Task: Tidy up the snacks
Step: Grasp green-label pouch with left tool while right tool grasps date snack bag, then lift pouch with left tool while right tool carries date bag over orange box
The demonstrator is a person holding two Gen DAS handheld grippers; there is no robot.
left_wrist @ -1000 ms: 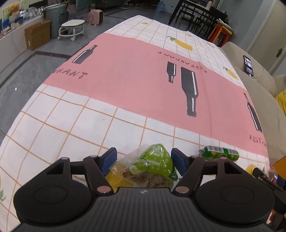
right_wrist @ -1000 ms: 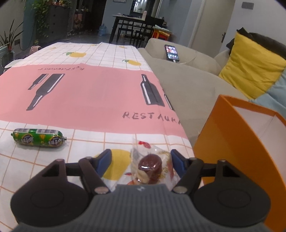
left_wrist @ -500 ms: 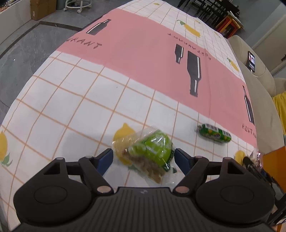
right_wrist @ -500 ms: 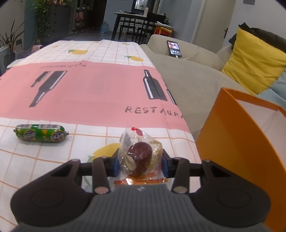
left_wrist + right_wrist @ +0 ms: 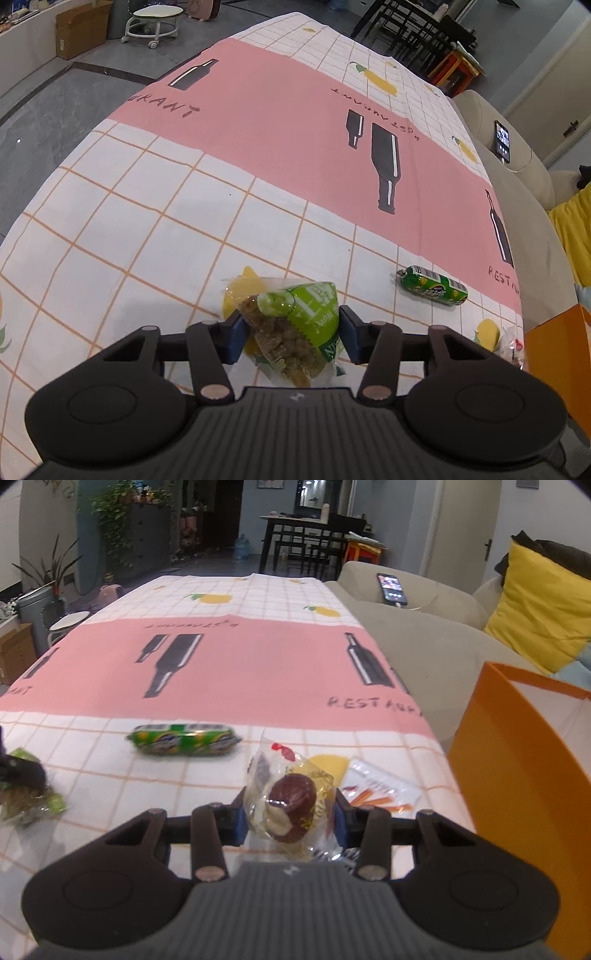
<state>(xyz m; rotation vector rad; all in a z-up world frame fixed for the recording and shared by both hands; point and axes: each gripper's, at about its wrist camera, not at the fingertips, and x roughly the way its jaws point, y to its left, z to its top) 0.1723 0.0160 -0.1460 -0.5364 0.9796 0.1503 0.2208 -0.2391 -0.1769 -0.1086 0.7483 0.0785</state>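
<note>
My left gripper (image 5: 291, 338) is shut on a green snack bag (image 5: 295, 332) of brown pieces, held above the tablecloth. My right gripper (image 5: 290, 818) is shut on a clear packet with a dark round sweet (image 5: 291, 805), lifted off the table. A green sausage-shaped snack (image 5: 432, 286) lies on the cloth between the grippers; it also shows in the right wrist view (image 5: 183, 739). A small white sachet with orange print (image 5: 380, 790) lies under and right of the right gripper. An orange bag (image 5: 524, 775) with a white inside stands open at the right.
The table has a pink and white checked cloth (image 5: 258, 147). A beige sofa (image 5: 424, 635) runs along the table's right side with a phone (image 5: 392, 589) and a yellow cushion (image 5: 535, 602) on it. The left gripper with its bag shows blurred at the left edge (image 5: 22, 779).
The left gripper has closed on the green bag and lifted it. The right gripper closed on the sweet packet and raised it, uncovering the white sachet.
</note>
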